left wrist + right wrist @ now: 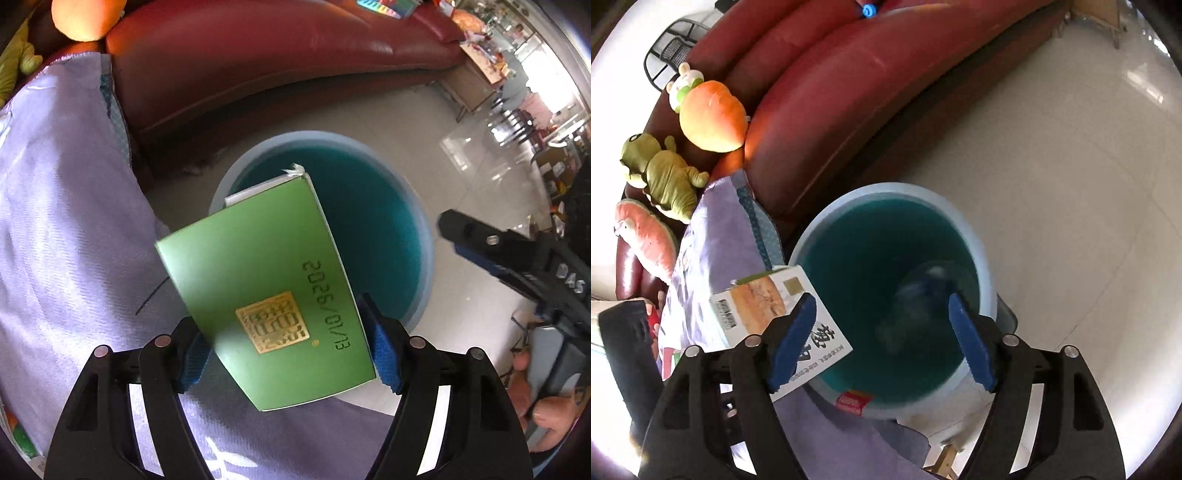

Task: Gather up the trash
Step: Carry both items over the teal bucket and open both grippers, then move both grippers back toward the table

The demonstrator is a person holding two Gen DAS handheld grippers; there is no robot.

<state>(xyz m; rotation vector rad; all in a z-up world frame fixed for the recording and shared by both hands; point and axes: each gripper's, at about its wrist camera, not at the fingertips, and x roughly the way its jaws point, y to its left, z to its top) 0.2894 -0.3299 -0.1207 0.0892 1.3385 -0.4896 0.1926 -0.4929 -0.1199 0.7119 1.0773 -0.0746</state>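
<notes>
- Green carton (266, 306) w/ gold stamp & printed date is sitting clamped between the blue pads of the left hand-held gripper (286, 350), tilted, its far end w/ a torn white flap hanging over the bin mouth.
- In the right wrist view the same carton (757, 306) is showing its white side w/ a bread photo, partly hidden behind the right unit's left pad.
- Light-blue round bin (421, 236) is standing on the pale tiled floor (461, 177), just beside the red sofa (277, 62); teal inside. A blurred dark shape (923, 295) is showing inside it; can't tell what it is.
- Right hand-held gripper (882, 339) is hanging over the bin (982, 266), pads well apart, nothing between them.
- A small red-and-white packet (855, 402) is lying at the bin's near rim.
- Lilac cloth (66, 206) is covering the surface left of the bin, touching the sofa edge.
- 4 plush toys are resting on the sofa: 1 orange (713, 118), 1 green (665, 173), 1 pink (646, 236), 1 small white (685, 83).
</notes>
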